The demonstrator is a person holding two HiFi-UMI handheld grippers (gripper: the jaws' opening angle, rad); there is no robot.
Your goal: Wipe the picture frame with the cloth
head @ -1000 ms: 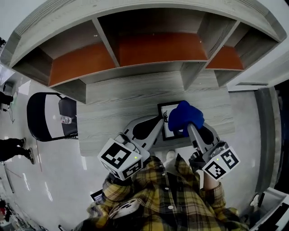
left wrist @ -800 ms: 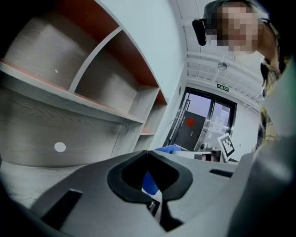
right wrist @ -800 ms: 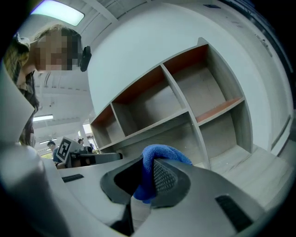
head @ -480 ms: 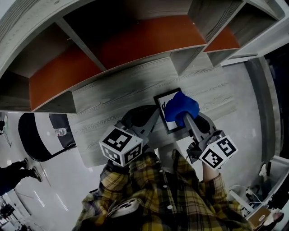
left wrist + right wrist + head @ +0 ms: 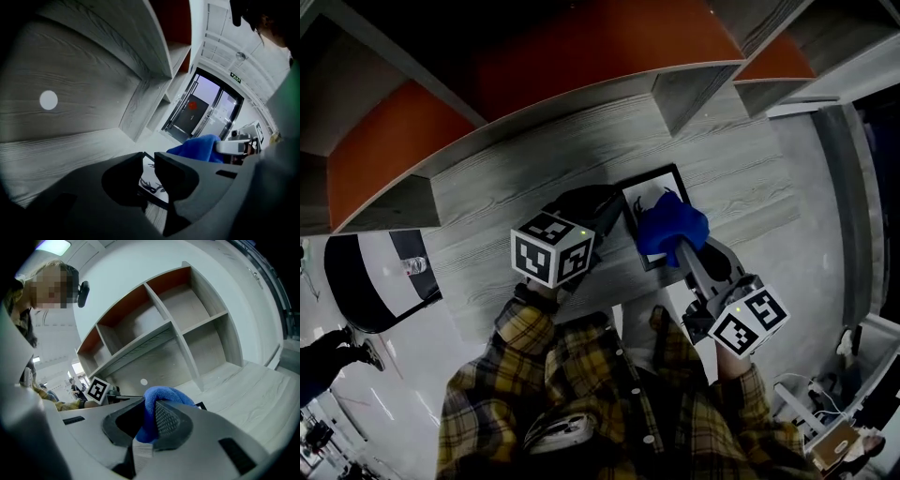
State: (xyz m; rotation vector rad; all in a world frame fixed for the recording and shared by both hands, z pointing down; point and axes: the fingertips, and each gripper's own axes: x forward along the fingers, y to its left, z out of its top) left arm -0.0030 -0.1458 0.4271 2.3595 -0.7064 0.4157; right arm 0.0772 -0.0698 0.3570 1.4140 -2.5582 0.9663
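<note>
A black picture frame (image 5: 649, 190) with a white print lies on the grey wooden desk (image 5: 506, 234). My left gripper (image 5: 617, 208) is at the frame's left edge. In the left gripper view its jaws are opening, a narrow gap shows at the left gripper (image 5: 149, 161), and the picture frame's edge (image 5: 151, 180) sits in that gap. My right gripper (image 5: 680, 246) is shut on a bunched blue cloth (image 5: 670, 225), which rests over the frame's near right part. In the right gripper view the cloth (image 5: 161, 394) bulges from the right gripper (image 5: 150, 420).
Open shelves with orange back panels (image 5: 581, 56) stand on the desk right behind the frame. A black chair (image 5: 356, 281) is left of the desk. A person's legs (image 5: 319, 361) show far left on the floor. Bare desk lies either side of the frame.
Both grippers have come down toward the desk with the frame and the cloth. The left gripper's cube has moved forward, closer to the frame.
</note>
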